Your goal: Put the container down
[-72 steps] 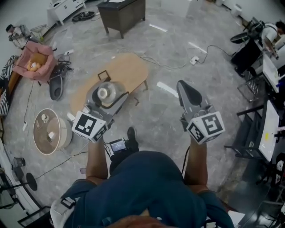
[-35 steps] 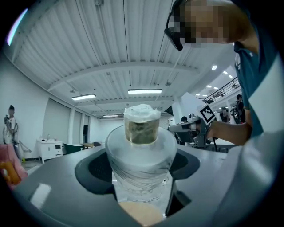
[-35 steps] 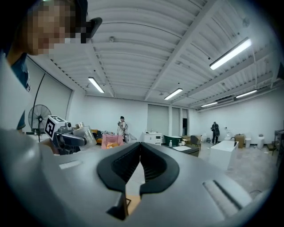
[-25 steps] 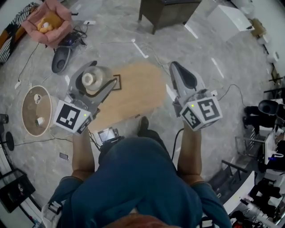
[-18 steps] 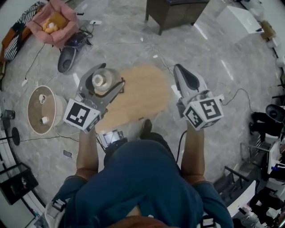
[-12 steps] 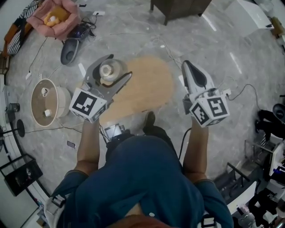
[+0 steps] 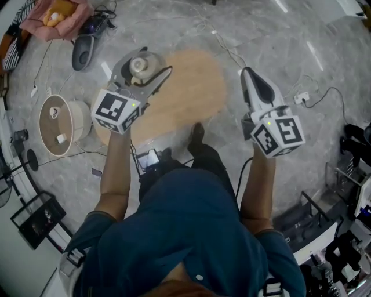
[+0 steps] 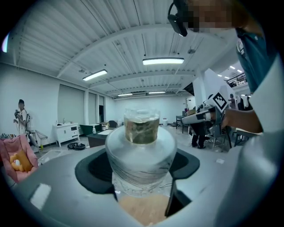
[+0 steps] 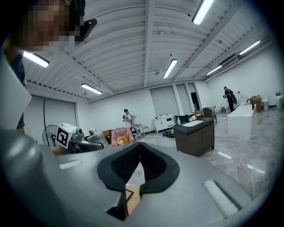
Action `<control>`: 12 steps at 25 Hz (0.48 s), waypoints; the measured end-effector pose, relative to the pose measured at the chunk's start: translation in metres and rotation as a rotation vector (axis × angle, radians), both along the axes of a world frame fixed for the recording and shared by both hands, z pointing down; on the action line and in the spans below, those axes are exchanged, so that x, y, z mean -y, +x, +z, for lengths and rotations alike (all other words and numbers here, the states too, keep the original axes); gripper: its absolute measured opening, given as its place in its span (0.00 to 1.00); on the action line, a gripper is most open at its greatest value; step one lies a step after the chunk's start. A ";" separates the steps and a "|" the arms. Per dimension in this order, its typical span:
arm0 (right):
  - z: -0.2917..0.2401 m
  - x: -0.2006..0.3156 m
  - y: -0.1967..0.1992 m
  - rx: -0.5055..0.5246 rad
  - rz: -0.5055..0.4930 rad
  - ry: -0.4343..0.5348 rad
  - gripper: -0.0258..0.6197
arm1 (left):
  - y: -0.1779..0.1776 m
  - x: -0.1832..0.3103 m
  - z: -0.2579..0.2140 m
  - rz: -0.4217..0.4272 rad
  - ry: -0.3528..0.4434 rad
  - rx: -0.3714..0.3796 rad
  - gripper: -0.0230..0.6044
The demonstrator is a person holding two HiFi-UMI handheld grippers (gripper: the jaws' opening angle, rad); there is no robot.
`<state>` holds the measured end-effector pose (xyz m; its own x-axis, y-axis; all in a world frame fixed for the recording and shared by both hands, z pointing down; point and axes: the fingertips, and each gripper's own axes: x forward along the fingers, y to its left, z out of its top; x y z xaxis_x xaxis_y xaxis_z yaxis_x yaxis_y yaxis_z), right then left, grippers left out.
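My left gripper (image 7: pixel 152 60) is shut on a clear plastic container (image 7: pixel 139 65) with a wide white collar and a narrow top. The left gripper view shows the container (image 8: pixel 141 150) upright between wide-set jaws, its sides against the dark pads (image 8: pixel 95 170). It hangs above the far left end of the oval wooden table (image 7: pixel 191 93), whose top (image 8: pixel 142 213) shows beneath the container. My right gripper (image 7: pixel 253 84) hovers beside the table's right edge. In its own view that gripper (image 9: pixel 139 150) is shut and holds nothing.
On the floor to the left stands a round side table (image 7: pixel 58 125) with small items on it. At the far left are a pink pet bed (image 7: pixel 55 14) and a dark floor appliance (image 7: pixel 81 52). Cables cross the marble floor (image 7: pixel 313 87). A dark cabinet (image 9: pixel 195 135) stands ahead.
The person has stepped up to the wooden table, so it now lies right under the grippers. The left gripper still grips the container, now farther over the tabletop. The right gripper stays shut.
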<state>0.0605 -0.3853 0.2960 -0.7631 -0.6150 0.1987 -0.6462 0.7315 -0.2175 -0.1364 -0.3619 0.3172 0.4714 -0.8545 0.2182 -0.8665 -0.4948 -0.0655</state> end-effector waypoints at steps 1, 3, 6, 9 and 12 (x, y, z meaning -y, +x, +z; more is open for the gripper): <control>0.006 0.001 0.003 -0.005 0.001 -0.008 0.06 | 0.002 0.005 0.009 -0.002 -0.009 0.000 0.57; 0.020 0.002 0.010 -0.010 0.007 -0.031 0.06 | 0.006 0.014 0.027 -0.004 -0.030 -0.001 0.57; 0.037 0.003 0.018 -0.010 0.019 -0.071 0.06 | 0.012 0.026 0.054 -0.001 -0.065 -0.011 0.57; 0.053 0.002 0.022 -0.021 0.027 -0.100 0.06 | 0.013 0.034 0.085 -0.003 -0.107 -0.015 0.57; 0.067 0.002 0.020 -0.031 0.029 -0.117 0.06 | 0.012 0.042 0.115 -0.008 -0.137 -0.030 0.57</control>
